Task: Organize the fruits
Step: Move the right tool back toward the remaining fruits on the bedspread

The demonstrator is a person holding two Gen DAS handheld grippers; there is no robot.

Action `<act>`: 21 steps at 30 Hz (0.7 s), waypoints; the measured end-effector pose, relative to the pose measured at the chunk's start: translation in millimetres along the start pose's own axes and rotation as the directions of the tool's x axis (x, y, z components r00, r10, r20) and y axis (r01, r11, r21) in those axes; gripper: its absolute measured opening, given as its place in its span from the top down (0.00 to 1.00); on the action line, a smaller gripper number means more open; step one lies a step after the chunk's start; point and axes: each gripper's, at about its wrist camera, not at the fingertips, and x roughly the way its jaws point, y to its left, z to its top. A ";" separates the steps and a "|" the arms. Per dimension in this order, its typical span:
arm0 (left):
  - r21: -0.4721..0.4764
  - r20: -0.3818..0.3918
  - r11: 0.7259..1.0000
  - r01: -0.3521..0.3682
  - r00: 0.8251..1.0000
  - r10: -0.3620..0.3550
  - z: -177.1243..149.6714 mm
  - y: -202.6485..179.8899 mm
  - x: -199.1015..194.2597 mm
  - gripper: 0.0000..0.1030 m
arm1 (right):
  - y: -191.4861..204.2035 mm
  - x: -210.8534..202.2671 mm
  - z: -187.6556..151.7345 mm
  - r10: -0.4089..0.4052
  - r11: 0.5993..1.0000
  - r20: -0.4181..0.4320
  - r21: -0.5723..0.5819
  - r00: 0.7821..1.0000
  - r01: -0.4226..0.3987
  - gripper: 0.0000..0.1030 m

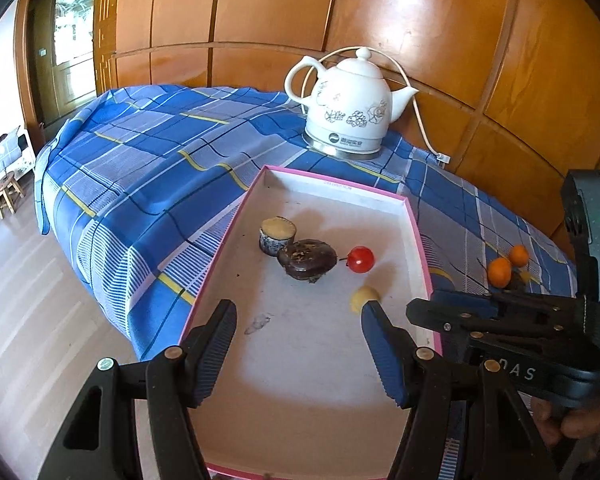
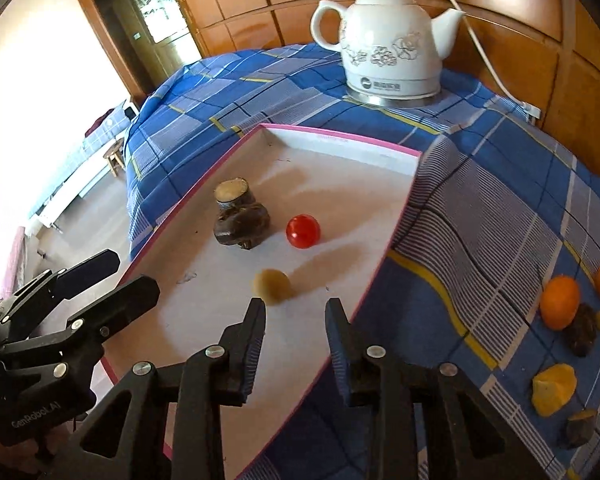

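1. Because both sets of jaws stand wide with nothing between them, neither tool is carrying fruit at this moment: the left gripper hangs over the near half of the pink-rimmed tray, and the right gripper hovers at the tray's right edge.
2. Just ahead of the right gripper's jaws lies a small pale round fruit on the tray floor, apart from the pads; it looks freshly placed or next to be nudged, though I cannot tell which.
3. Further in sit a red cherry tomato, a dark brown lump and a cut cylinder piece touching that lump. Gathered in one tray, they suggest it is the collecting place.
4. Out on the blue plaid cloth of the tabletop, well right of the tray, wait two oranges, a dark nut-like piece, a yellow peel-shaped piece and another dark bit. These are likely the remaining work.
5. The tray's raised right rim stands between the loose fruit and the tray, so anything carried must clear it.
6. A white kettle with its cord stands behind the tray, out of the path.
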 end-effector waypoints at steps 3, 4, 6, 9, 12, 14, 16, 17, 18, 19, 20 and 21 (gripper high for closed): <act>0.013 0.006 1.000 0.002 1.000 -0.002 0.0 -3.5 -2.4 0.36 | -3.9 -9.6 -5.0 -0.005 1.000 0.016 0.010 1.000 0.005 0.70; 0.016 0.007 1.000 0.005 1.000 -0.005 -0.1 -5.0 -3.2 0.36 | -5.4 -13.2 -7.0 -0.006 1.000 0.021 0.015 1.000 0.006 0.70; 0.023 0.005 1.000 0.009 1.000 -0.009 0.0 -7.4 -3.4 0.36 | -7.9 -18.9 -10.2 -0.011 1.000 0.028 0.021 1.000 0.011 0.70; 0.033 0.003 0.999 0.019 1.000 -0.019 -1.2 -11.6 -4.4 0.36 | -13.1 -26.8 -15.9 -0.026 0.999 0.037 0.031 0.999 0.025 0.69; 0.050 0.001 0.998 0.026 1.000 -0.026 -2.8 -17.1 -5.1 0.36 | -18.5 -34.5 -20.5 -0.043 0.998 0.050 0.043 0.998 0.041 0.69; 0.061 0.000 0.998 0.029 1.000 -0.029 -3.9 -20.3 -5.4 0.36 | -20.9 -39.4 -23.1 -0.054 0.998 0.060 0.047 0.997 0.052 0.68; 0.073 -0.001 0.997 0.034 0.999 -0.034 -4.9 -24.3 -5.6 0.36 | -23.5 -45.1 -25.6 -0.074 0.996 0.074 0.051 0.995 0.070 0.65; 0.076 -0.002 0.996 0.036 0.999 -0.036 -5.4 -25.7 -6.0 0.36 | -24.7 -47.8 -26.3 -0.081 0.996 0.079 0.052 0.994 0.077 0.65; 0.082 -0.002 0.996 0.037 0.999 -0.037 -5.9 -27.9 -6.3 0.36 | -26.1 -50.9 -27.2 -0.093 0.995 0.085 0.054 0.992 0.089 0.64; 0.089 -0.001 0.995 0.038 0.999 -0.038 -6.2 -29.9 -6.6 0.36 | -27.1 -53.5 -28.0 -0.102 0.994 0.090 0.053 0.991 0.097 0.64; 0.095 -0.001 0.995 0.039 0.999 -0.039 -6.5 -31.8 -6.8 0.36 | -28.3 -56.3 -28.8 -0.109 0.993 0.096 0.053 0.989 0.104 0.64; 0.099 -0.001 0.994 0.041 0.999 -0.041 -6.6 -33.1 -6.8 0.36 | -30.5 -59.7 -29.7 -0.116 0.992 0.101 0.053 0.988 0.111 0.64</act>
